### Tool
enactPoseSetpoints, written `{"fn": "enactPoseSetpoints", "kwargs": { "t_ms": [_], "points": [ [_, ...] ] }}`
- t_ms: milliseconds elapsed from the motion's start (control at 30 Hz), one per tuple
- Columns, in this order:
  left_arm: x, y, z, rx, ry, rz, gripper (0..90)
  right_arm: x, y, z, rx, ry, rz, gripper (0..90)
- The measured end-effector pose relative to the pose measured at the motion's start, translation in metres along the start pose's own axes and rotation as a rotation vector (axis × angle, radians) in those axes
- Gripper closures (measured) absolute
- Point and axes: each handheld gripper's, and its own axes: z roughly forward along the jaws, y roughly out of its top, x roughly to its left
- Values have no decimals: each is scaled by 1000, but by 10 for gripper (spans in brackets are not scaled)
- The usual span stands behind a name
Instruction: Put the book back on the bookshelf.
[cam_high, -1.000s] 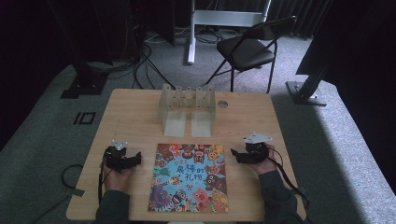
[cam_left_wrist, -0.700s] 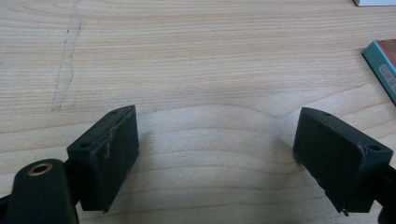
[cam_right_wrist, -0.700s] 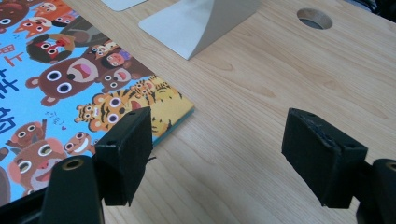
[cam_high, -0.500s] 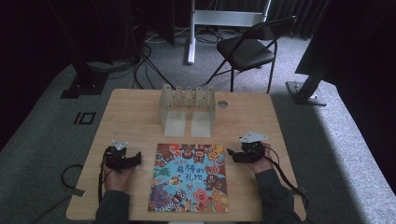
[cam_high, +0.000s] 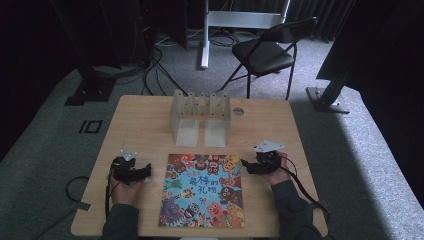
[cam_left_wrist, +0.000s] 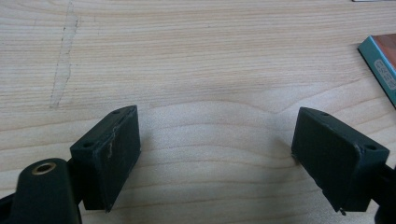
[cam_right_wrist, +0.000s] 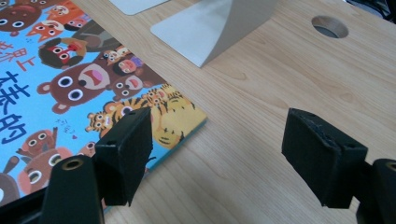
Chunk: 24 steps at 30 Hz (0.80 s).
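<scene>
Book (cam_left_wrist: 380, 65) edge is cut off beyond the gaping left tool (cam_left_wrist: 215, 154); the equally gaping right tool (cam_right_wrist: 217, 156) straddles its corner.

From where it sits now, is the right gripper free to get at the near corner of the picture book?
Probably yes. The right gripper is open, jaws straddling bare table beside the picture book, whose corner lies by one jaw. Nothing stands between them; the clear rack sits farther back.

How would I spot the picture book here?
Look at the wooden table. Near its front edge, between the left gripper and the right gripper, lies the picture book. It is flat, closed and covered in bright cartoon animals, unlike the plain grey rack behind it.
</scene>
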Motion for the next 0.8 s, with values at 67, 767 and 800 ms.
{"fn": "enactPoseSetpoints", "kwargs": {
  "t_ms": [67, 767, 800],
  "points": [
    [0, 0, 0, 2, -1, 1, 161, 1, 2, 1, -2, 6, -7, 241],
    [0, 0, -4, -4, -7, 7, 318, 14, 18, 17, 6, 38, -50, 227],
    [0, -1, -5, -4, -11, 12, 326, 15, 18, 20, 11, 44, -52, 226]
  ]
}}
